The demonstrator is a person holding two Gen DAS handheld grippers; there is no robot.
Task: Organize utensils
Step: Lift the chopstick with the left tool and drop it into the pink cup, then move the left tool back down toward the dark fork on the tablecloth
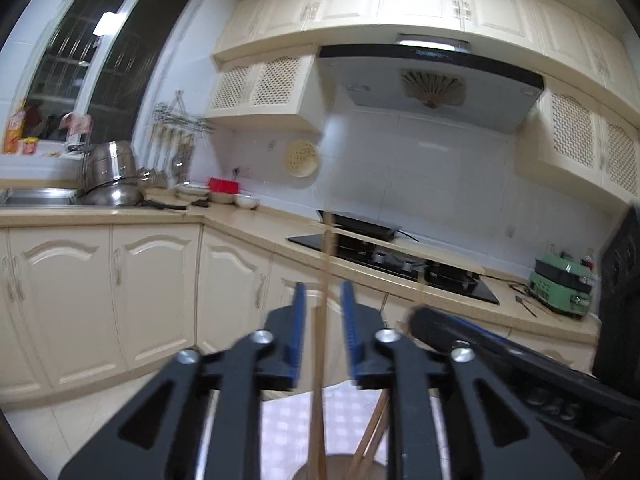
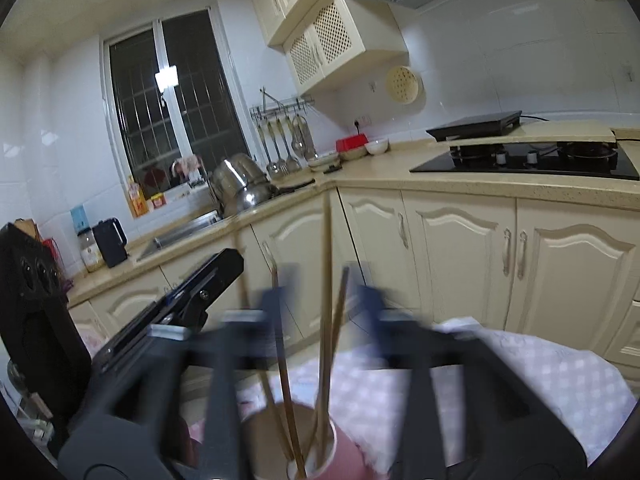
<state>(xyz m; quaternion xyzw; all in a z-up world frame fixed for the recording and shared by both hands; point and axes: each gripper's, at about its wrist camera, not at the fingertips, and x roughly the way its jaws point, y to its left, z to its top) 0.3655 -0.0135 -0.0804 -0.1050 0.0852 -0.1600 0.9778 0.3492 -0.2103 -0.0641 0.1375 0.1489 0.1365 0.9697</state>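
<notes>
A pink cup stands on the checked tablecloth at the bottom of the right wrist view, with several wooden chopsticks upright in it. My right gripper is open, blurred, its jaws either side of the chopsticks above the cup. In the left wrist view my left gripper is open, and one long chopstick rises between its blue fingers without visible contact. The cup's rim shows at the bottom. The right gripper's body lies close on the right.
A cream kitchen counter wraps the corner, with a sink and steel pots, bowls and a red box, a black hob and a green appliance. Cabinets run below. The left gripper's body sits at left.
</notes>
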